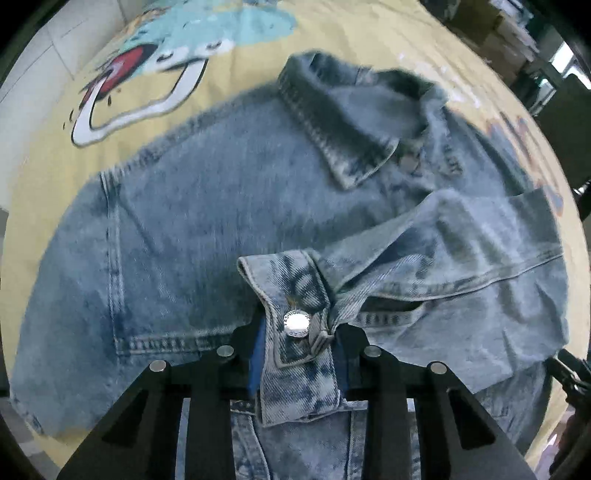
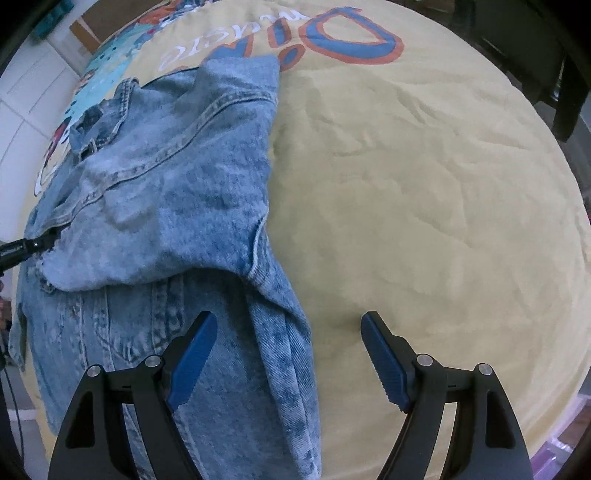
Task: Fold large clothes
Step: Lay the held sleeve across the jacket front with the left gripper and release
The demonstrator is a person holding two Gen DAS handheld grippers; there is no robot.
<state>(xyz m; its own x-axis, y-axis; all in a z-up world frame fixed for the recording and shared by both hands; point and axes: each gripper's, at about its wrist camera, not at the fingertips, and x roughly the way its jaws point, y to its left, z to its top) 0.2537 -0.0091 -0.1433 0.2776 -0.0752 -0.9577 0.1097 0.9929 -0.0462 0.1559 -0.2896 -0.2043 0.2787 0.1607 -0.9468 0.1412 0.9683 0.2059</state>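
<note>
Left gripper (image 1: 300, 354) steeply downward, jaws clamped; right gripper (image 2: 288, 354) steeply downward, jaws wide apart.

Both views are evenly lit by soft, cool light that casts only faint shadows. The denim jacket (image 1: 229, 221) serves as landmark: in the left wrist view its collar and far shoulder are smeared by motion blur, while the metal button (image 1: 296, 324) on the cuff nearest the lens is crisp and carries a small bright glare. Beyond the jacket the printed yellow sheet (image 1: 332, 33) looks soft. In the right wrist view, the sheet right of the jacket is sharper, its wrinkles showing shallow shading. Fisheye distortion bows everything around the jacket, and black vignetting rims both frames
</note>
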